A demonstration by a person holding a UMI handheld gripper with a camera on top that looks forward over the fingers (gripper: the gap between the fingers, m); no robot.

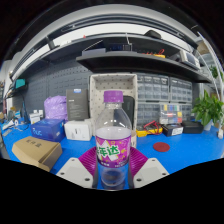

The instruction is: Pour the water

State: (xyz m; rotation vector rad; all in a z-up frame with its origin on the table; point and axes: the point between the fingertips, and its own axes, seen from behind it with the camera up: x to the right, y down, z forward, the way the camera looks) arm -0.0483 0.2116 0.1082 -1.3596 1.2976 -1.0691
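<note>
A clear plastic bottle (113, 135) with a purple cap and a purple and green label stands upright between my fingers. My gripper (113, 168) is shut on the bottle, both pink pads pressing its lower body. The left finger (78, 171) and right finger (149, 170) show white at either side of it. Liquid fills the bottle's upper part. A small red coaster-like disc (161, 146) lies on the blue table (185, 150) beyond the fingers to the right.
A cardboard box (37, 150) sits at the left. Behind it are a blue box (47, 129), a white box (77, 129) and a purple bag (56, 107). A green plant (209, 108) stands at the right. Shelving and small toys line the back.
</note>
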